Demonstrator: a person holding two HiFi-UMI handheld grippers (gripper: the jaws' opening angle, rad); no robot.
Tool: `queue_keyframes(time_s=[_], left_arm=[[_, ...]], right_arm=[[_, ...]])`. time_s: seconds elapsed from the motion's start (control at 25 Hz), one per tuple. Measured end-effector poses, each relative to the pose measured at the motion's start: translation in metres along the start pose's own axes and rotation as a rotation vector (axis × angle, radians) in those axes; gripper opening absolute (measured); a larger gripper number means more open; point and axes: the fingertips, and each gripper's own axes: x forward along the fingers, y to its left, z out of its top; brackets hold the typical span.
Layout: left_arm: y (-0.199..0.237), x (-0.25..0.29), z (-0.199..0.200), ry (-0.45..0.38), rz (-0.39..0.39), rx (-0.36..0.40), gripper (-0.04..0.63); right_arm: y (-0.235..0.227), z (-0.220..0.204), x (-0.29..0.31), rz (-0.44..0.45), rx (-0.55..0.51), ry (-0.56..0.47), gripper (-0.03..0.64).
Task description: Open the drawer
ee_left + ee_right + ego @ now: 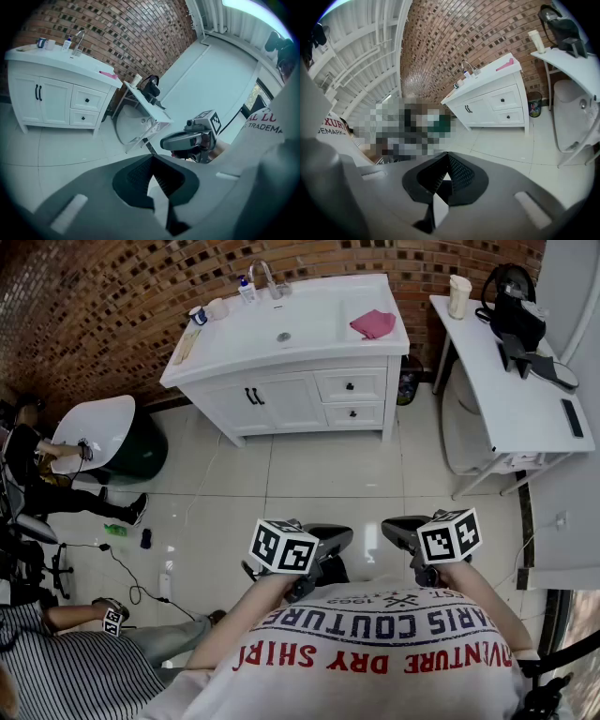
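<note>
Ahead, one vanity (pixel 292 401), two drawers (pixel 351 385) (pixel 353 413), two closed grippers (pixel 152 162) (pixel 447 162)

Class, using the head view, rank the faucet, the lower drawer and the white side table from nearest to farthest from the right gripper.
1. White side table, on the right.
2. Lower drawer, straight ahead, low down.
3. Faucet, farthest back, left of centre.

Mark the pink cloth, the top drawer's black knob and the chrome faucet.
pink cloth (pixel 373 324), head view, its middle.
top drawer's black knob (pixel 351 386), head view, knob centre.
chrome faucet (pixel 265 276), head view, arched spout.
</note>
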Motion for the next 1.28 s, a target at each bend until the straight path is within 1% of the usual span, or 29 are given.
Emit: queue_keyframes(time_s=[0.2, 0.36, 0.48, 0.72, 0.8, 0.88, 0.96, 1.04, 1.16, 1.28], left_arm=[[0.052, 0.004, 0.027, -0.004, -0.005, -0.019, -0.003], [0.102, 0.000, 0.057, 0.009, -0.014, -0.048, -0.003], [0.151, 0.002, 0.088, 0.032, -0.017, -0.070, -0.003], [0.254, -0.004, 0.154, 0.132, -0.026, -0.074, -0.003], [0.289, -0.009, 0.175, 0.146, -0.029, -0.088, -0.003], [0.316, -0.014, 0.195, 0.142, -0.038, -0.101, -0.003], [0.333, -0.015, 0.210, 0.136, -0.053, -0.107, -0.003], [0.347, -0.012, 0.217, 0.142, -0.066, -0.108, -0.003], [0.365, -0.006, 0.224, 0.152, -0.083, -0.117, -0.003], [0.375, 0.001, 0.230, 0.143, -0.092, -0.139, -0.003]], right_arm=[[-0.026, 0.037, 0.036, -0.014, -0.006, 0.005, 0.006], [-0.045, 0.073, 0.072, -0.026, 0.022, 0.034, 0.006], [-0.069, 0.111, 0.105, -0.038, 0.062, 0.050, 0.006], [-0.111, 0.196, 0.181, -0.066, 0.138, 0.073, 0.006], [-0.121, 0.218, 0.206, -0.073, 0.168, 0.088, 0.006], [-0.126, 0.237, 0.225, -0.079, 0.193, 0.097, 0.006], [-0.131, 0.251, 0.236, -0.093, 0.205, 0.101, 0.006], [-0.137, 0.260, 0.244, -0.110, 0.211, 0.100, 0.006], [-0.148, 0.268, 0.251, -0.129, 0.223, 0.110, 0.006], [-0.160, 0.273, 0.257, -0.133, 0.242, 0.118, 0.006]])
